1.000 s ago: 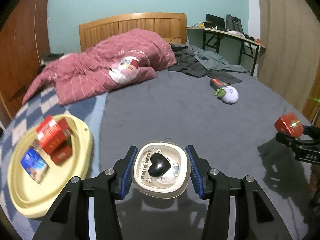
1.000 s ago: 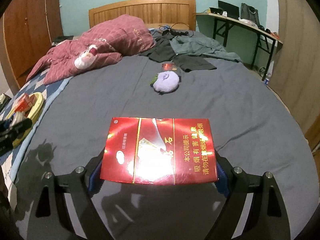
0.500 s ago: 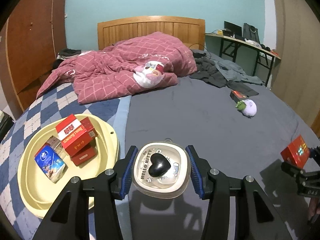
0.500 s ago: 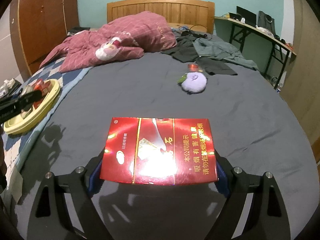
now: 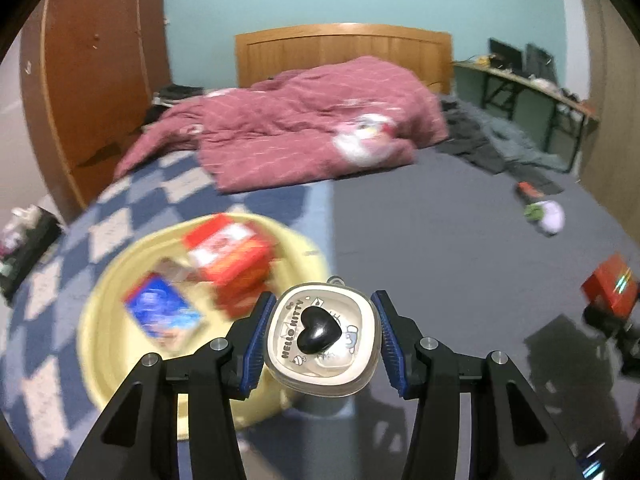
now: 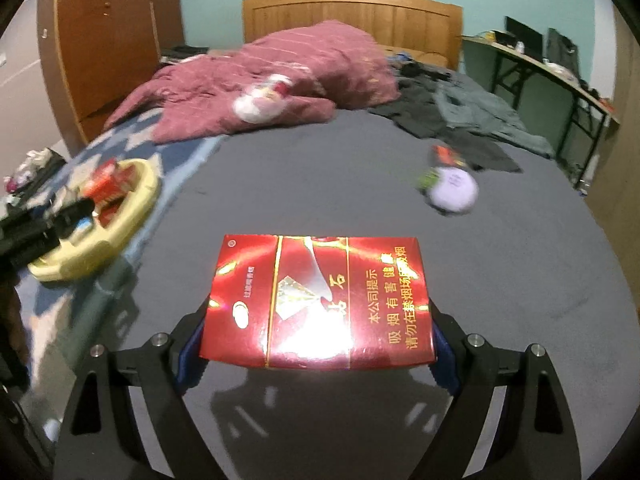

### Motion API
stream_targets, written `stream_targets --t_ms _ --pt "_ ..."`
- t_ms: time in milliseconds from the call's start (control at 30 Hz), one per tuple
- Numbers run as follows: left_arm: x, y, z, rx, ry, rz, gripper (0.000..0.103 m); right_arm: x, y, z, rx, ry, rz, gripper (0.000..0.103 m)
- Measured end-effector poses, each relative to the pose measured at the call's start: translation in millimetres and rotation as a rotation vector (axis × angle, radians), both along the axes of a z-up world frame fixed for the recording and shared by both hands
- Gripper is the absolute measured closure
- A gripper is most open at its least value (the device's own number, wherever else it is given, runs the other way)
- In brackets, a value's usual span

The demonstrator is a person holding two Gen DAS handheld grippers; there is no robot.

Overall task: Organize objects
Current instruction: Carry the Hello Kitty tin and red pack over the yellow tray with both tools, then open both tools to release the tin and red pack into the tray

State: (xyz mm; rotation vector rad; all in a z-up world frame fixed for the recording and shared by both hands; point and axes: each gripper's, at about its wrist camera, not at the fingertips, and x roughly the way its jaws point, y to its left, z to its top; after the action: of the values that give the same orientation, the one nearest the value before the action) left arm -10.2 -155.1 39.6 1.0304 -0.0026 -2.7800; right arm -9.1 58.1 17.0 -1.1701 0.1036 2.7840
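Observation:
My left gripper [image 5: 322,338] is shut on a small cream container [image 5: 322,340] with a black heart on its lid, held above the bed beside the right rim of a yellow tray [image 5: 104,344]. Red boxes [image 5: 230,254] and a blue packet [image 5: 162,316] lie in that tray. My right gripper [image 6: 318,340] is shut on a flat red carton [image 6: 316,300] with gold Chinese lettering, over the grey sheet. In the right wrist view the yellow tray [image 6: 132,204] sits far left, with the left gripper [image 6: 40,228] dark in front of it. The red carton [image 5: 610,290] also shows at the right edge of the left wrist view.
A white and purple plush [image 6: 454,192] lies on the grey sheet [image 6: 320,184] near a small red item [image 6: 444,156]. A pink quilt [image 5: 312,128] and dark clothes [image 6: 460,116] are heaped near the headboard. A wardrobe [image 5: 92,92] stands left, a desk [image 6: 552,76] right.
Both views have swung left: the yellow tray has drifted toward the centre in both, now close beside the left gripper's container. Both grips are unchanged. The current frames are motion-blurred.

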Motion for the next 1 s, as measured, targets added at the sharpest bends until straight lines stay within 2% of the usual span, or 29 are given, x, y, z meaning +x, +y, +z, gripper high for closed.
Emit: stream_targets --t_ms 300,633,1000 --pt "21 -79 16 0.012 0.017 0.186 0.054 -59 -99 16 -0.015 0.006 0.153 0.015" --pt "19 -138 2 0.028 -0.019 0.264 0.054 -102 -194 2 -0.034 -0.02 0.298 0.015" --pt "5 -174 -12 0.068 -0.046 0.306 0.054 -130 -235 -15 -0.031 -0.053 0.362 0.015"
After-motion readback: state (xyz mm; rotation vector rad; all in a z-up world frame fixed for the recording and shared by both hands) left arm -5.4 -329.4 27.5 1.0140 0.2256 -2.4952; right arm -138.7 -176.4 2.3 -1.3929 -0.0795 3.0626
